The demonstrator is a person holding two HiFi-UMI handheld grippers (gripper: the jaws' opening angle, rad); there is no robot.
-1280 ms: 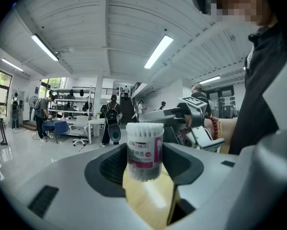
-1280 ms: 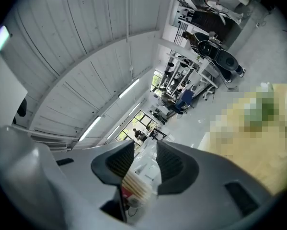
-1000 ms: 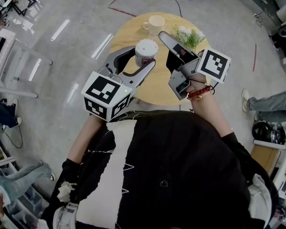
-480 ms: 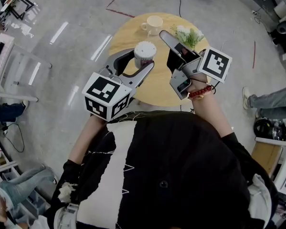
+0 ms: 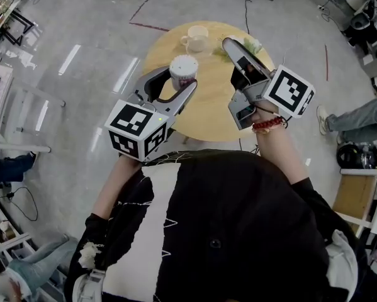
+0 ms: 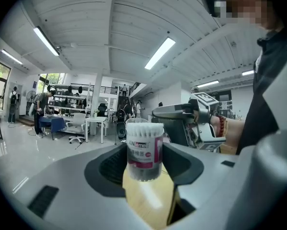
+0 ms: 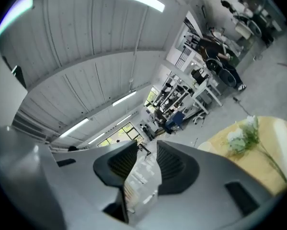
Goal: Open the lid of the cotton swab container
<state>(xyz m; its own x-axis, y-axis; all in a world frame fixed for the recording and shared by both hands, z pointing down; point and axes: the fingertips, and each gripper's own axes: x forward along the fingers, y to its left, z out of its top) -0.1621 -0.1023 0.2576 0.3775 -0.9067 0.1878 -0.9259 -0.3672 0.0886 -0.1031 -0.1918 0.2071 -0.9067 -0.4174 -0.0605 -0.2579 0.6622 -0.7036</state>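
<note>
The cotton swab container (image 5: 183,72), a clear tub of white swabs with a pink label, stands upright between the jaws of my left gripper (image 5: 180,82), which is shut on its lower body above the round wooden table (image 5: 207,115). The left gripper view shows the container (image 6: 144,147) pinched between the dark pads (image 6: 177,161). My right gripper (image 5: 236,56) is to the right of the container, apart from it. Its jaws are closing on a thin clear printed piece of plastic (image 7: 142,181) that sits between the pads.
A white cup (image 5: 194,38) stands at the table's far side, and a sprig of white flowers (image 5: 251,44) lies at its far right, also seen in the right gripper view as the flowers (image 7: 244,133). Grey floor surrounds the table; people's legs show at the frame edges.
The right gripper has drifted a little to the right, widening its gap from the container. The left gripper still holds the container in much the same place.
</note>
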